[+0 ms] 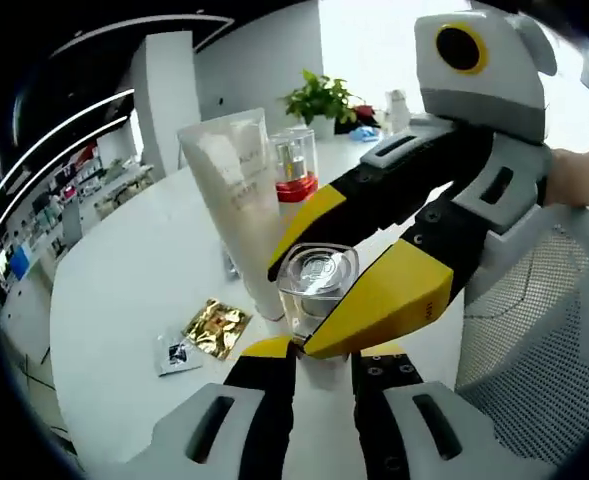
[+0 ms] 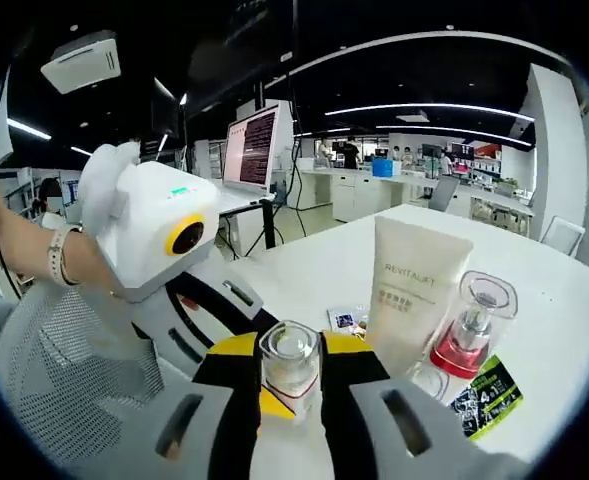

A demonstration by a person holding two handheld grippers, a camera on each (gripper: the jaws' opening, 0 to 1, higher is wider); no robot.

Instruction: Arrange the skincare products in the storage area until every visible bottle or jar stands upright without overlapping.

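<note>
I am clamping the clear jar mid-frame with my right gripper; left gripper gaping beside it; tube already upright.

A white, rounded worktop carries the things. A tall cream tube stands upright on its cap, and just behind it stands a clear bottle with a red base. A clear jar stands beside the tube's foot. A gold sachet and a small white sachet lie flat near each other. A green-and-black sachet lies by the red-based bottle. A potted plant stands at the far edge.
</note>
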